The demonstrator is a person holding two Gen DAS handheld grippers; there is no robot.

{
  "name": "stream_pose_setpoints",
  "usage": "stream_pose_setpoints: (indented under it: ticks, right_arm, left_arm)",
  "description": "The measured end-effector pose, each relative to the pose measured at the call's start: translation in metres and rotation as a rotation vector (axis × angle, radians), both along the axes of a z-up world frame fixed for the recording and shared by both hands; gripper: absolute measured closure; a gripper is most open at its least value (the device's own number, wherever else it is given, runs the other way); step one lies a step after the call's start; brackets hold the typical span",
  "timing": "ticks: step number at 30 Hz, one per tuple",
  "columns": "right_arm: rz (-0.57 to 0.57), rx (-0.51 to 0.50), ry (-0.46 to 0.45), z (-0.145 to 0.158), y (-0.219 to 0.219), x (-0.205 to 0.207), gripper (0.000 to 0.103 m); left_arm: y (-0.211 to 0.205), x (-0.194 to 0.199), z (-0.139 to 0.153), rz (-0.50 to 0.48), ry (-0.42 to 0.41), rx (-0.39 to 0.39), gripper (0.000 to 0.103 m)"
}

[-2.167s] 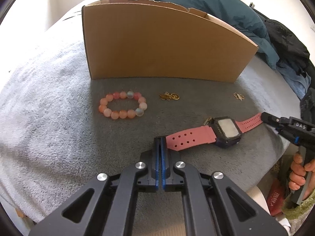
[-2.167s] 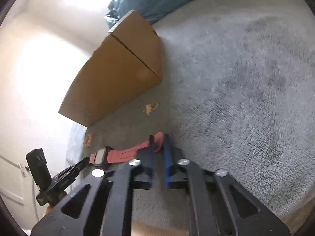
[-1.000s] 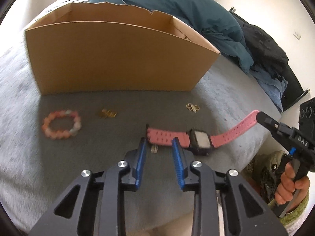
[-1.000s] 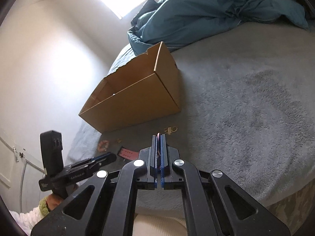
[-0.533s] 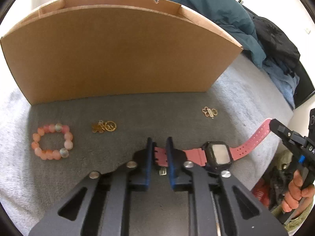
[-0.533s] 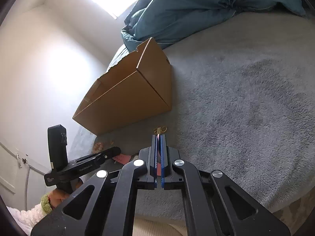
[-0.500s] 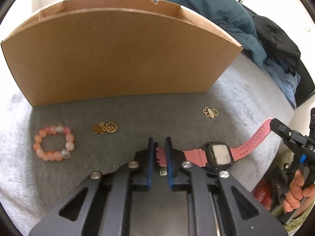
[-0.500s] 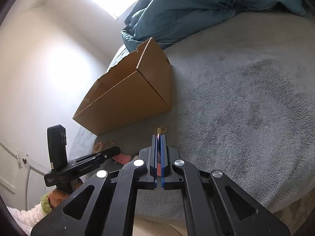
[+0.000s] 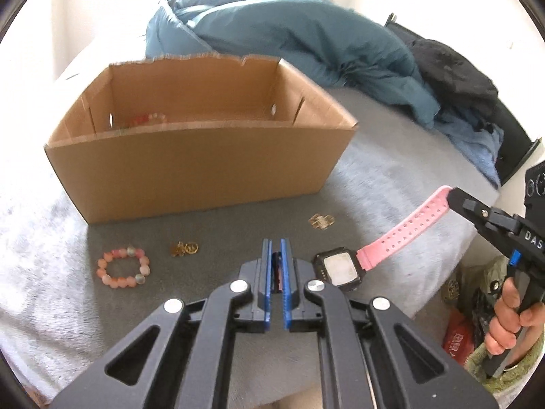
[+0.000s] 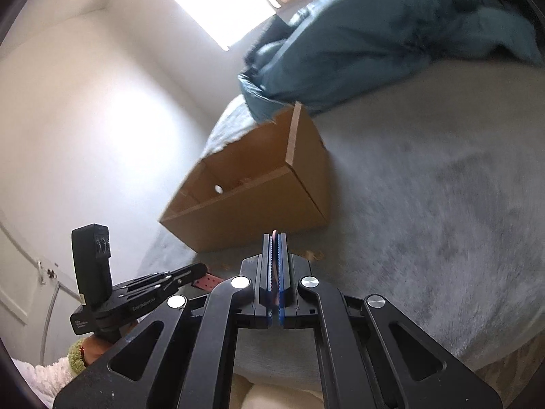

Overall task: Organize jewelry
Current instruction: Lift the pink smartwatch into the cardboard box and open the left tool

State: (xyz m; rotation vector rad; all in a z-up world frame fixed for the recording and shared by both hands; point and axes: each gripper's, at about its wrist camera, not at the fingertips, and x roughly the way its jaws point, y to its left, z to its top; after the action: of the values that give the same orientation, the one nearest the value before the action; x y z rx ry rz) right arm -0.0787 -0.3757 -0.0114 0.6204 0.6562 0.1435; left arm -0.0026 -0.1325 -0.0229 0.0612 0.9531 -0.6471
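the pink watch (image 9: pixel 337 267) is held off the grey bed (image 9: pixel 391 177) between the two grippers, in front of the cardboard box (image 9: pixel 197 167). one strap end is clamped between the blue pads of the left gripper (image 9: pixel 276 262), whose fingers are closed on it with only a narrow gap left; the strap is seen as a dark red sliver between the pads. the other strap end, stretched up and to the right, is pinched at its tip by the right gripper (image 9: pixel 454 197), which is gripped by a hand (image 9: pixel 511 320) at the right edge of the left wrist view. in the right wrist view the right gripper (image 10: pixel 275 238) is seen with its fingers shut on the thin pink strap edge, and the left gripper (image 10: pixel 199 269) is seen at lower left with a bit of red strap beside its tip. the watch face is turned upward just right of the left fingers. a pink bead bracelet (image 9: pixel 123 267) and a small gold charm (image 9: pixel 185 248) are laid on the bed in front of the box, left of the fingers; another gold piece (image 9: pixel 321 221) lies to the right, near the box. some pink beads (image 9: pixel 146 119) are visible inside the open box. a teal duvet (image 9: pixel 289 41) is heaped behind it
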Motion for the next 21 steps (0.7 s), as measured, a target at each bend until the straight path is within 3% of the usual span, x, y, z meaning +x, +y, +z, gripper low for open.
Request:
stream_pose_setpoints:
  ticks: [6,12,16,21]
  right_arm:
    - [0.064,-0.070,-0.114,0.068,0.016,0.020,0.102]
    - [0.141,-0.111,-0.183,0.126,0.023,0.081,0.102]
    - [0.182,-0.107,-0.123,0.129,0.026,0.149,0.102]
    - [0.214,-0.137,0.035,0.094,0.031,0.241,0.102]
  left_arm:
    - [0.020,-0.004,0.056,-0.007,-0.080,-0.067,0.099]
    - [0.032,0.042,0.116,0.037,-0.137,-0.122,0.099]
    - [0.026,0.103,0.121,0.086,-0.125,-0.079,0.099]
    - [0.008,0.180,0.089,0.116,-0.066,0.025,0.099]
